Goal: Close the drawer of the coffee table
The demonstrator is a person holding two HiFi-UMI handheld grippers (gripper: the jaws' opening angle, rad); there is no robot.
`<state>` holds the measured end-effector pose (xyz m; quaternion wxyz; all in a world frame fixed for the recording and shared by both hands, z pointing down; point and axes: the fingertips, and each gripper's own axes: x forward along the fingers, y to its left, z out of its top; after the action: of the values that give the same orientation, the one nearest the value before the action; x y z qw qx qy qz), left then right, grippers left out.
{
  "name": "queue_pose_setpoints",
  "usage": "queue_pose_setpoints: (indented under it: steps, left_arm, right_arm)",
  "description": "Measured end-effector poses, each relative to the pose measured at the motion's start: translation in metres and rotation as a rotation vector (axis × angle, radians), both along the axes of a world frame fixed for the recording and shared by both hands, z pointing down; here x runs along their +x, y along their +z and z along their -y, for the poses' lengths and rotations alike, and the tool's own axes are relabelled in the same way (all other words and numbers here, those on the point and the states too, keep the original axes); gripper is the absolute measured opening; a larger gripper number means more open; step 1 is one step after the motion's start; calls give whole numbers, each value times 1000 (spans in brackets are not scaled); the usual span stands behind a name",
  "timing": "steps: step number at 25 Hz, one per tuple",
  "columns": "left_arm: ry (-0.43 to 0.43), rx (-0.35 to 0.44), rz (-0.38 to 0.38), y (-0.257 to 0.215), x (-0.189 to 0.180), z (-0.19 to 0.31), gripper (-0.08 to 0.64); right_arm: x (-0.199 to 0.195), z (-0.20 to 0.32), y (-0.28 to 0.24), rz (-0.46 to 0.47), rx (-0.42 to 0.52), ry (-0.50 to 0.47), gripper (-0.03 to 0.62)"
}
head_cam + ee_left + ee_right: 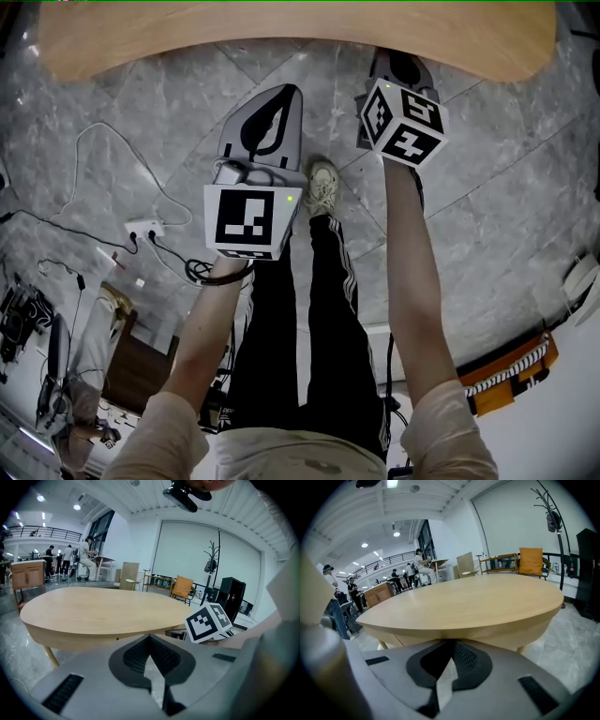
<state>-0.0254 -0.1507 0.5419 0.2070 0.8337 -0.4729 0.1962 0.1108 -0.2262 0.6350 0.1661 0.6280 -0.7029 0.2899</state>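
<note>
The light wooden coffee table [281, 42] runs along the top of the head view. Its oval top [103, 611] fills the middle of both gripper views. In the right gripper view a vertical seam in the apron under the top [464, 602] marks the drawer front [412, 639], which looks flush with the apron. My right gripper [394, 58] is shut and empty, its tip close to the table's edge; whether it touches is hidden. My left gripper [284, 91] hangs a little short of the table, jaws together, nothing held. The right gripper's marker cube [208, 620] shows in the left gripper view.
The person's dark trouser legs and a shoe [322, 187] stand on the grey marble floor between the grippers. A power strip with cables [145, 228] lies at the left. An orange-and-black object [511, 366] lies at the right. An orange chair [182, 587] and a coat stand [213, 559] stand beyond the table.
</note>
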Motion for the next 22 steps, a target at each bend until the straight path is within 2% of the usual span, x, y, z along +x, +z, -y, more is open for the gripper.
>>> queue_pose_setpoints:
  steps: [4, 6, 9, 12, 16, 20, 22]
  left_arm:
    - [-27, 13, -20, -39, -9, -1, 8]
    - [-39, 14, -33, -69, -11, 4, 8]
    - [-57, 57, -48, -138, -14, 21, 8]
    - [-101, 109, -73, -215, -25, 43, 8]
    - [-141, 182, -92, -316, -32, 69, 8]
    - [-165, 179, -157, -406, -24, 23, 8]
    - [-164, 215, -163, -443, -22, 4, 8]
  right_arm:
    - [3, -25, -23, -17, -59, 44, 8]
    - [1, -31, -50, -52, -79, 26, 6]
    - [-11, -27, -121, -98, -78, -25, 7]
    - [-27, -20, -205, -109, -70, -29, 6]
    - [-47, 3, -334, -124, 53, -53, 6]
    - [-51, -36, -463, -184, 191, -131, 6]
    - [-53, -55, -519, -206, 279, -152, 6]
